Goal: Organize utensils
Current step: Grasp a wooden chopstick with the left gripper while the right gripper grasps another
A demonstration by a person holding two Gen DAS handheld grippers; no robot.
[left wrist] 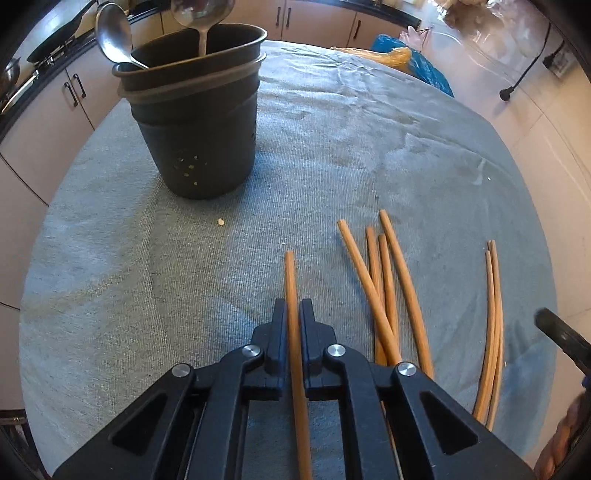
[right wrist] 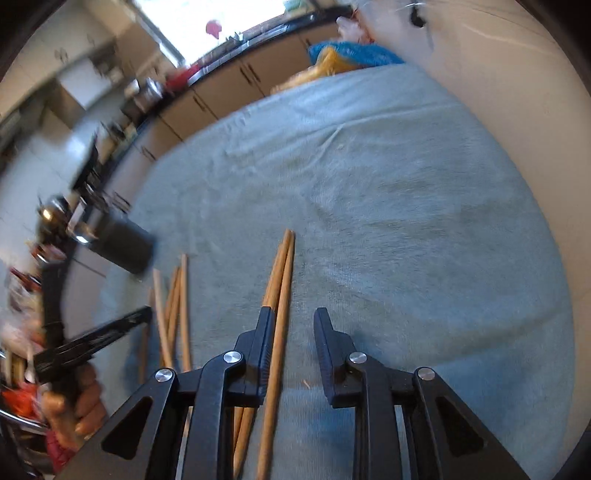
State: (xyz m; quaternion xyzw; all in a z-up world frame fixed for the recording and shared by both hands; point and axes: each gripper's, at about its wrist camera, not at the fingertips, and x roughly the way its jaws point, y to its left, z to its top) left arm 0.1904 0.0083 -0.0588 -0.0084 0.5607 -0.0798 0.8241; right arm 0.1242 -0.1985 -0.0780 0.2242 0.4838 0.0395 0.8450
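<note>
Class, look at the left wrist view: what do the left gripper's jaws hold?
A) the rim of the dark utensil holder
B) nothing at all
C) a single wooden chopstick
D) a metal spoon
C: the left gripper has its jaws closed on one chopstick, while the spoons stand in the utensil holder farther off on the cloth.

1. No text, label, brand, number or sign is showing legibly in either view.
</note>
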